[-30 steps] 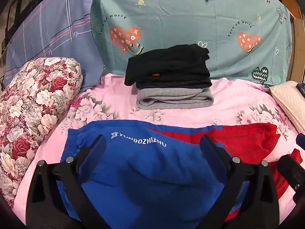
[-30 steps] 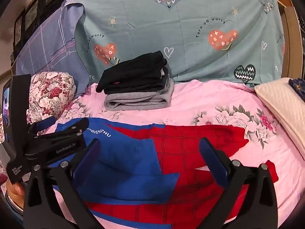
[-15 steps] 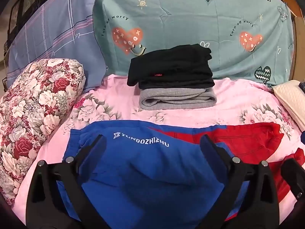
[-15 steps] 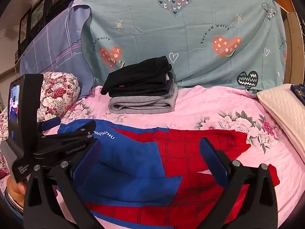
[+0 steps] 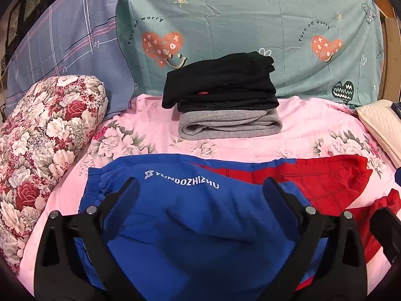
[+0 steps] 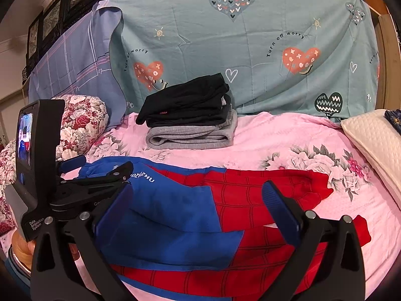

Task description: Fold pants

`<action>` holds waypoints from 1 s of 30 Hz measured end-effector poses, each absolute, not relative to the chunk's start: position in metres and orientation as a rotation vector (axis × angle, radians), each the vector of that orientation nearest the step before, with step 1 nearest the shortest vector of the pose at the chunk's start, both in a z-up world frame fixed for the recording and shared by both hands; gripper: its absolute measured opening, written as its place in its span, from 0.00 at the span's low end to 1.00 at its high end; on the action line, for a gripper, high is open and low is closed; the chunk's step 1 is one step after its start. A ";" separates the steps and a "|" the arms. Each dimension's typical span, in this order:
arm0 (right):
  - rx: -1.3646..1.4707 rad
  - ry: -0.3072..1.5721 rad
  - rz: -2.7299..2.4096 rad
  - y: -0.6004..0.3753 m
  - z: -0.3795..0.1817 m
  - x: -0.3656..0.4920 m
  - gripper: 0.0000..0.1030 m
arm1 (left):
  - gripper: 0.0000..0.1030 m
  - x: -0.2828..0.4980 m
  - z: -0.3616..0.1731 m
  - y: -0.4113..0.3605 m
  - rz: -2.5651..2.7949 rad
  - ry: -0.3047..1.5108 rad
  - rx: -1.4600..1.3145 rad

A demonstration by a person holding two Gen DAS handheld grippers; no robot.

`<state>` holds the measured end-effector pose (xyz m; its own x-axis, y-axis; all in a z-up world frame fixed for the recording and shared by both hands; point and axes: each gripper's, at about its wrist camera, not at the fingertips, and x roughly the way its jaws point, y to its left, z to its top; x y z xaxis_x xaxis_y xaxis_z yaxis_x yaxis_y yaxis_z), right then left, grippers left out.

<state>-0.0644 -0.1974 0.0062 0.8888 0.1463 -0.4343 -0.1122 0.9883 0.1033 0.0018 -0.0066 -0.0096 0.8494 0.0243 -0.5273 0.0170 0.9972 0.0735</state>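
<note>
Pants (image 6: 250, 200) in blue and red are spread across the pink floral bed (image 6: 288, 135), waistband leftward, ready for folding. Left hand-held gripper (image 5: 200, 190) and right hand-held gripper (image 6: 198, 195) are held wide open above them, nothing gripped.

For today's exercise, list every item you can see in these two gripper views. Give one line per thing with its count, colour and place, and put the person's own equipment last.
pants: one, blue and red, spread across the front of the bed
black folded clothes: one pile, black, on top of the grey folded garment
grey folded garment: one, grey, on the pink sheet behind the pants
pink sheet: one, pink with flowers, covering the bed
floral bolster: one, red and white, at left
teal cloth: one, teal with hearts, behind
blue checked cloth: one, blue, back left
cream pillow: one, cream, at right
left gripper: one, black, open over the blue part
right gripper: one, black, open over the pants
</note>
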 end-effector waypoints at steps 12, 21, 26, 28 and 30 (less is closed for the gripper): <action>0.082 0.464 0.149 -0.197 0.003 -0.064 0.99 | 0.98 0.002 -0.011 -0.006 0.003 0.564 0.071; 0.079 0.461 0.155 -0.197 0.002 -0.065 0.99 | 0.98 0.004 -0.012 -0.005 0.004 0.571 0.076; 0.083 0.462 0.155 -0.196 0.002 -0.065 0.99 | 0.98 0.004 -0.013 -0.004 0.006 0.573 0.077; 0.084 0.461 0.154 -0.196 0.002 -0.066 0.99 | 0.98 0.004 -0.014 -0.004 0.008 0.572 0.079; 0.082 0.459 0.152 -0.197 0.003 -0.066 0.99 | 0.98 0.004 -0.014 -0.004 0.007 0.573 0.079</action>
<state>-0.0658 -0.1965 0.0026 0.8853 0.1646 -0.4350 -0.1276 0.9853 0.1132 0.0042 -0.0035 -0.0137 0.8404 0.0289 -0.5412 0.0152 0.9969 0.0768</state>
